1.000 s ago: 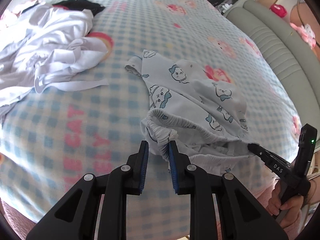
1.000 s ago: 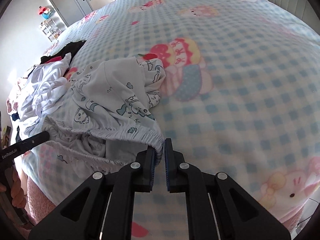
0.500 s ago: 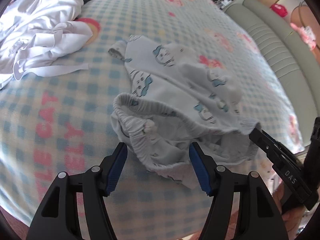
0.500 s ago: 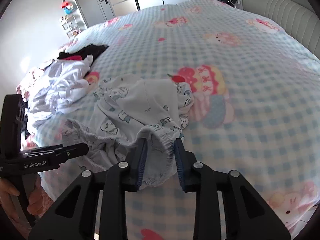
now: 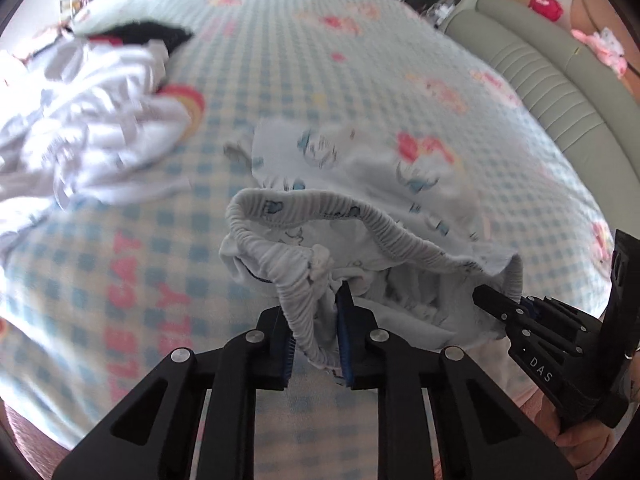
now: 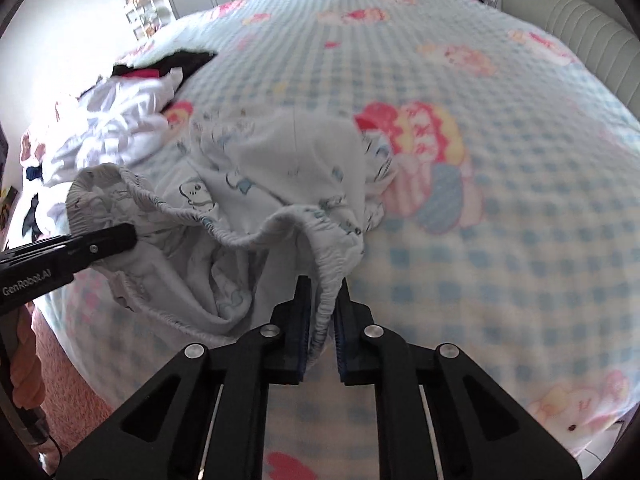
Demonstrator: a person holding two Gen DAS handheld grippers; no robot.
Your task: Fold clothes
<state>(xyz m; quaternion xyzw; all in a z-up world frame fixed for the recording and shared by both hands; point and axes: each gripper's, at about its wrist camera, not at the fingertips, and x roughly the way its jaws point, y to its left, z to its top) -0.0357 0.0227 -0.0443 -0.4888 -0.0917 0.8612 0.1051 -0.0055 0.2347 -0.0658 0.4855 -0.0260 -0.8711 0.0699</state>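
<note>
Nearest to me, my left gripper has just been closing, and its jaws now stand narrowly apart with the gathered elastic waistband of the pale printed shorts pinched between the blue pads. The band bunches up between them and loops away from the tips. My right gripper has also just been closing, and it clamps another stretch of the same waistband, the elastic running up between its pads before it curls over to the left. In the left view I see that right gripper at the lower right, a hand wrapped round its handle, its tip at the far end of the waistband opening. Between the two grips the band hangs open like a mouth. The shorts lie at the near edge of the bed, raised at the waist, the rest spread on the checked blue cover. Further off to the left sits a heap of white clothes, with a black garment beyond it. A grey padded headboard curves along the far right.
</note>
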